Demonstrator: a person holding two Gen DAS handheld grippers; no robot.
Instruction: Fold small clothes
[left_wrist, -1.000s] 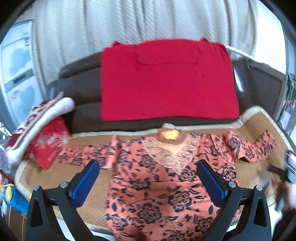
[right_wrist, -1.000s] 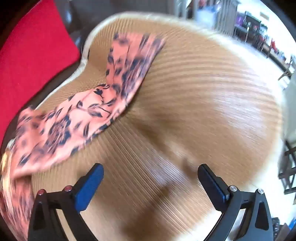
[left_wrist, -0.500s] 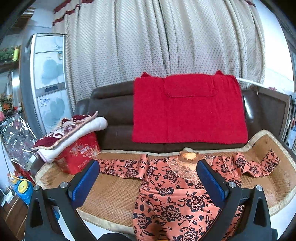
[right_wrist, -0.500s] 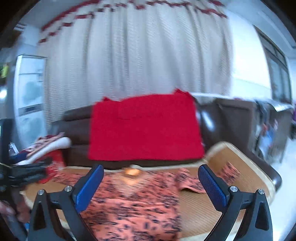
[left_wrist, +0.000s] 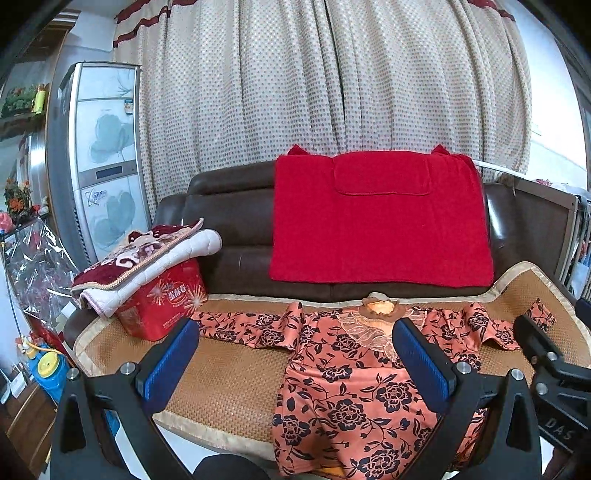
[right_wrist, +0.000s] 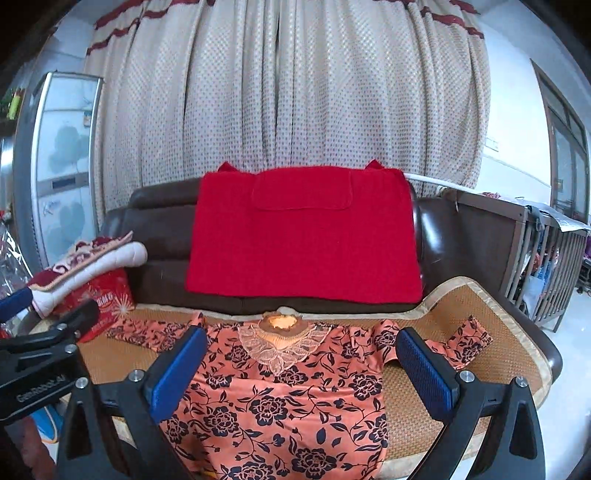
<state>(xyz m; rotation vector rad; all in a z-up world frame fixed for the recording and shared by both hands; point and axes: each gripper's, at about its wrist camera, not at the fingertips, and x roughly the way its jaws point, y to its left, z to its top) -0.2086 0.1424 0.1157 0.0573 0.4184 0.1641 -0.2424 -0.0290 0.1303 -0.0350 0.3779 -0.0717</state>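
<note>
An orange top with black flowers and a lace collar (left_wrist: 351, 384) (right_wrist: 291, 395) lies spread flat, front up, on the woven mat (left_wrist: 221, 384) (right_wrist: 417, 406) over the sofa seat. Both sleeves are stretched out sideways and its hem hangs over the front edge. My left gripper (left_wrist: 295, 358) is open and empty, held back from the sofa in front of the top. My right gripper (right_wrist: 301, 363) is also open and empty, beside the left one and equally far back. Each gripper shows at the edge of the other's view.
A red towel (left_wrist: 376, 218) hangs over the brown sofa back. A red box (left_wrist: 162, 306) with a folded quilt (left_wrist: 147, 258) on it stands on the seat's left end. A tall air conditioner (left_wrist: 103, 155) stands left, a crib rail (right_wrist: 535, 266) right.
Both grippers have pulled back and risen from close over the mat and the right sleeve to a level view of the whole sofa. The top lies as before.
</note>
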